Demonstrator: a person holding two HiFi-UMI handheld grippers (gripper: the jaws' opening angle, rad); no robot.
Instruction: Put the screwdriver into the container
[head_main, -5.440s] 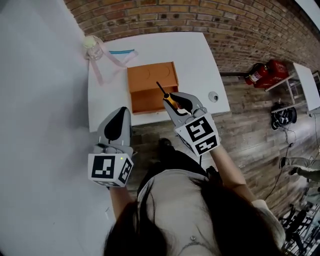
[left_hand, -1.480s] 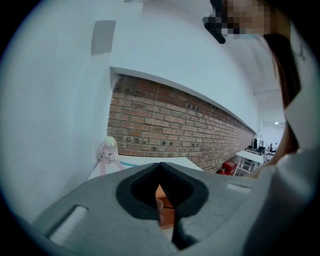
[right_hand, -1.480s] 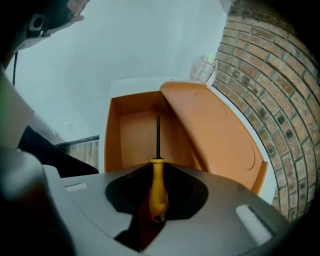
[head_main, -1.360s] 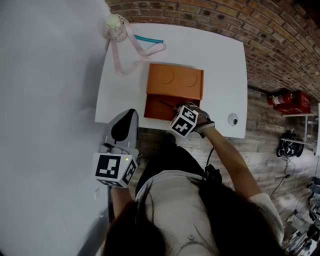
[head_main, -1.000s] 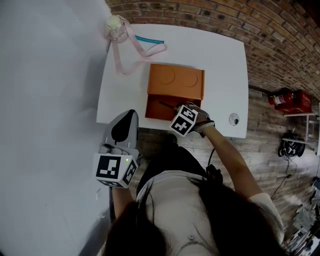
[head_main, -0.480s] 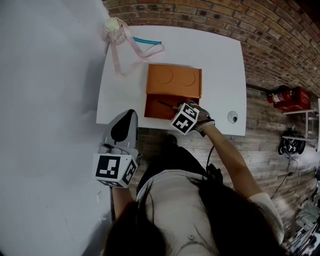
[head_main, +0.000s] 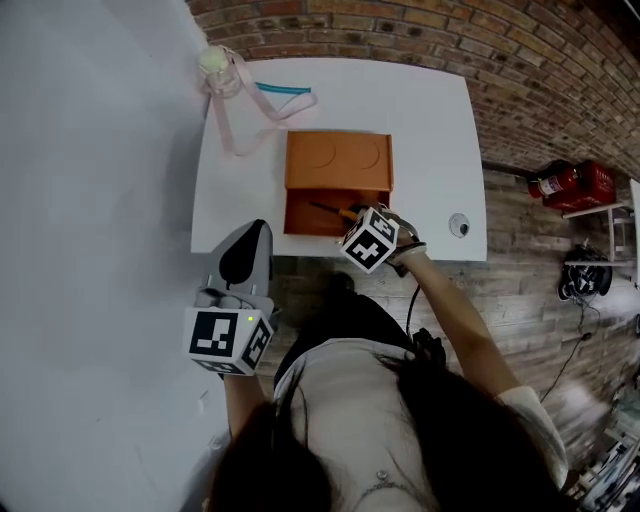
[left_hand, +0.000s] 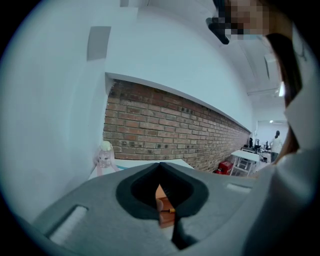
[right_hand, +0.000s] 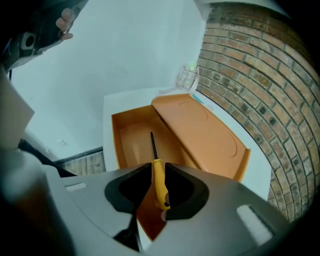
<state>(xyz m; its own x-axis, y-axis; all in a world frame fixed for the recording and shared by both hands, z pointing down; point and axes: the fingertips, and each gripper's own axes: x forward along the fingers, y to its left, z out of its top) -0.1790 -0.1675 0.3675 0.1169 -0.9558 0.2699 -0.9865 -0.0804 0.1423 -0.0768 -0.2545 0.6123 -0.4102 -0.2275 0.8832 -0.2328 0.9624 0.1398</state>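
While the right gripper (right_hand: 159, 167) is being held steeply nose-down over the open half of the container (right_hand: 116, 145), its jaws are standing only narrowly apart with the yellow handle of the screwdriver (right_hand: 158, 182) between them. They have just been opening and then easing in a little. The shaft is pointing away along the container's floor, so the tool is being counted as inside, with its handle end lying close to the near wall. The pads seem to be slack on the handle, though very little gap is showing on either side of it.

The main risk is being seen there. If the gripper is being lifted while a pad is dragging on the handle, the screwdriver is likely to be raised with it. It could then be tipped over the near wall and dropped off the table (head_main: 430, 150), whose front edge is lying near the container. A sideways drift is also being judged risky, since the container could be nudged towards that edge.

The left gripper (left_hand: 160, 164) is being held closed and empty, well apart from the work.
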